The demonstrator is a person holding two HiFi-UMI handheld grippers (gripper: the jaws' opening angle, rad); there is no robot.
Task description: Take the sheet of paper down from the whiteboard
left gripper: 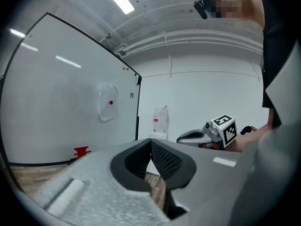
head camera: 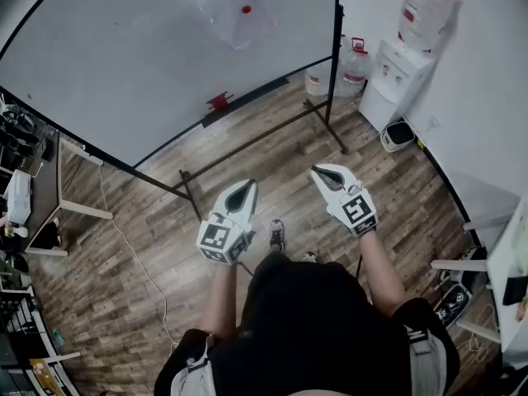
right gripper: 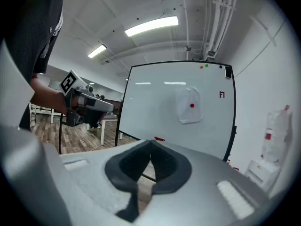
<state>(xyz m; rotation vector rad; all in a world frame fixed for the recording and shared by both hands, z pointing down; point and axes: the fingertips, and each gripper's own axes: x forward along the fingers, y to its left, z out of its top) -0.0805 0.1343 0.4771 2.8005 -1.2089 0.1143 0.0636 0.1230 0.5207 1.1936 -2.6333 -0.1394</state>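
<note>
Bare floor (head camera: 280,192) up to the whiteboard (head camera: 124,56), only its stand legs (head camera: 190,193) low.

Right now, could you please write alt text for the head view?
Seen from above, a person faces a whiteboard where a sheet of paper hangs under a red magnet. The left gripper and right gripper are shut, empty and short of the board.

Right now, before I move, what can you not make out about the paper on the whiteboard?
White paper sheet: any writing, blurred in the head view, too small in both gripper views.
Red round dot on it: magnet or sticker, too small.
Small red object on the large white whiteboard's ledge: too small to name.
</note>
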